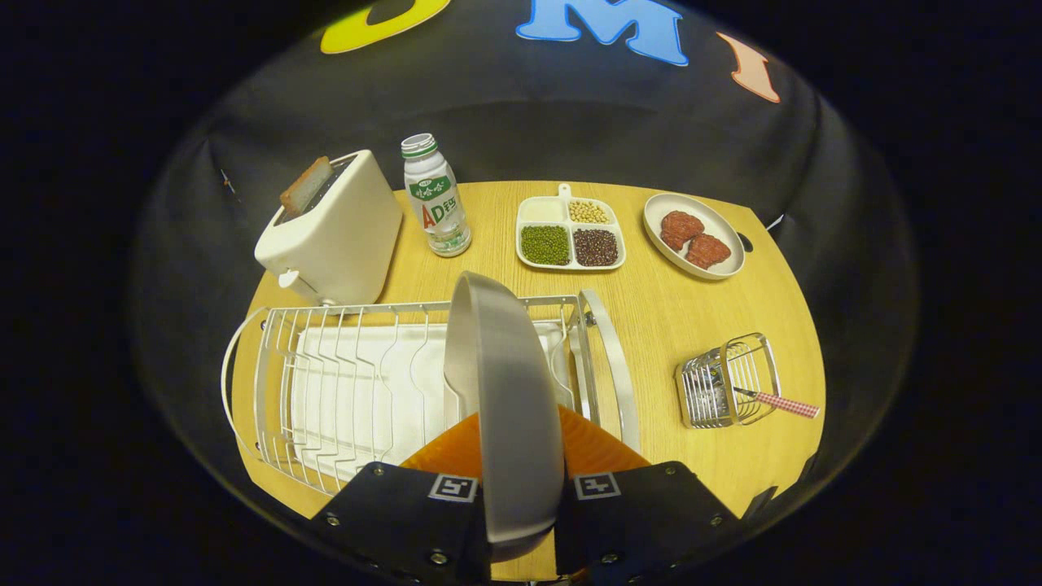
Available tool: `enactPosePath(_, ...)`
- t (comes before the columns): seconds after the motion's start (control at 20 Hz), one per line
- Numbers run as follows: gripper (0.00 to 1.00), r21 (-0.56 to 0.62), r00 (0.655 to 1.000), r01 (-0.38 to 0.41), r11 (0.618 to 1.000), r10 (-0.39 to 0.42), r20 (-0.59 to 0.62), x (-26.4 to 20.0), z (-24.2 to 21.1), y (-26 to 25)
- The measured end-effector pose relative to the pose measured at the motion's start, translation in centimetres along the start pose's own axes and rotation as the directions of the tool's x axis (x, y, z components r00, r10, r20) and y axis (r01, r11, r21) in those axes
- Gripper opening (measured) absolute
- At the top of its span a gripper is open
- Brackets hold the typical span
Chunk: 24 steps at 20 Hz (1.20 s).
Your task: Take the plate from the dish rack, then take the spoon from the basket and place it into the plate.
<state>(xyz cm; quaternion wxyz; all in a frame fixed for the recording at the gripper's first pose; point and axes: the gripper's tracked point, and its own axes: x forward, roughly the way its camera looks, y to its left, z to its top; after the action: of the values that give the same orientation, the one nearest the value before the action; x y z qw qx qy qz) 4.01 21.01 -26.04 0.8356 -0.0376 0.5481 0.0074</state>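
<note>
A grey plate (509,399) stands on edge between my two fingers, and my gripper (521,456) is shut on its rim. The plate is over the right end of the white wire dish rack (358,374); I cannot tell whether it still rests in the rack's slots. To the right of the rack stands a small wire basket (724,382). A spoon with a red checked handle (785,403) leans out of the basket toward the right.
Beyond the rack, on the wooden table (659,309), stand a white toaster (334,232) with a slice of bread, a drink bottle (435,195), a divided tray of beans (570,232) and an oval dish with two meat pieces (693,236).
</note>
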Motion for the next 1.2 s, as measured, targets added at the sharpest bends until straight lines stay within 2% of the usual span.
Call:
enactPosePath(0.15,0.29,-0.067,0.994,0.105,0.992,-0.104,0.018,-1.1,1.3,0.4)
enactPosePath(0.35,0.28,-0.136,0.984,0.173,0.976,-0.166,0.059,-2.6,3.1,0.1)
enactPosePath(0.7,0.28,-0.072,0.991,0.055,0.996,-0.046,0.123,-7.8,3.9,-2.3)
enactPosePath(1.05,0.29,0.003,0.986,-0.047,0.999,0.046,0.16,-12.8,1.1,-8.2)
enactPosePath(1.2,0.28,0.038,0.98,-0.116,0.993,0.108,0.164,-14.0,-0.4,-10.2)
